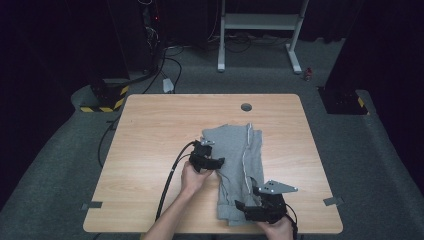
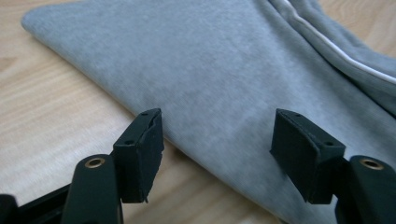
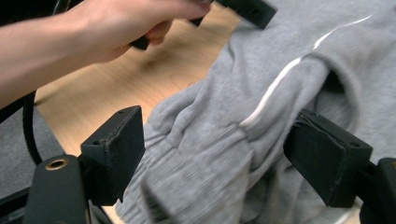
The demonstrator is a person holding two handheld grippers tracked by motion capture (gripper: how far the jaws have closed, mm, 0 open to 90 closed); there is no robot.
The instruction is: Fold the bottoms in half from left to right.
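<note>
Grey sweatpants (image 1: 235,165) look partly folded near the counter's (image 1: 150,140) front edge, imo more folds left. Your left claw (image 2: 217,149) & right claw (image 3: 229,158) both released, nothing gripped.

Grey garment (image 1: 235,165) lies folded on the table (image 1: 150,130), both grippers at its edges

High view: fixed overhead, facing forward and down, far enough to take in the whole table (image 1: 150,130). Left gripper view: very near, skimming the grey garment (image 2: 224,79) toward 1 o'clock. Right gripper view: close at the garment's near end, facing 11 o'clock. All three share the garment.
</note>
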